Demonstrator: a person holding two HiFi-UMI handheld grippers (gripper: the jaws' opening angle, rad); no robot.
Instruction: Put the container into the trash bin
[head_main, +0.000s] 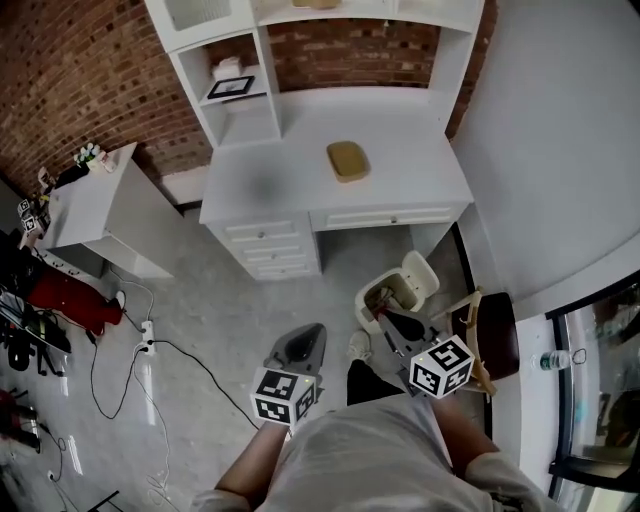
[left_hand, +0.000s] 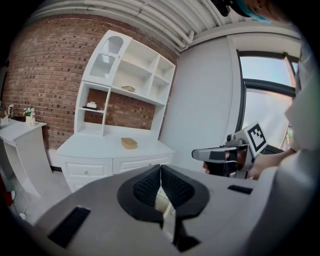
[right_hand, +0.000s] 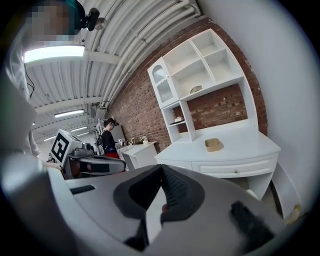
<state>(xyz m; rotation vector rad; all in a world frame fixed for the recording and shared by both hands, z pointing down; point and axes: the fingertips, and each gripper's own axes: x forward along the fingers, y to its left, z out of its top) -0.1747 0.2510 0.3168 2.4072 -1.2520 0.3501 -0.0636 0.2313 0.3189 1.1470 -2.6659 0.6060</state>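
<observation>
The container (head_main: 348, 160) is a shallow tan tray lying on the white desk (head_main: 290, 190), well ahead of both grippers. It also shows in the left gripper view (left_hand: 129, 143) and the right gripper view (right_hand: 214, 144). The trash bin (head_main: 392, 293) is white with its lid up and stands on the floor in front of the desk. My left gripper (head_main: 308, 335) hangs over the floor left of the bin, jaws shut and empty (left_hand: 161, 168). My right gripper (head_main: 388, 322) hovers just at the bin's near side, also shut with nothing in it (right_hand: 161, 168).
A dark-seated chair (head_main: 495, 335) stands right of the bin by the wall. A white side table (head_main: 100, 205) is at the left, with cables and a power strip (head_main: 148, 338) on the floor. A person (right_hand: 107, 140) stands far back in the room.
</observation>
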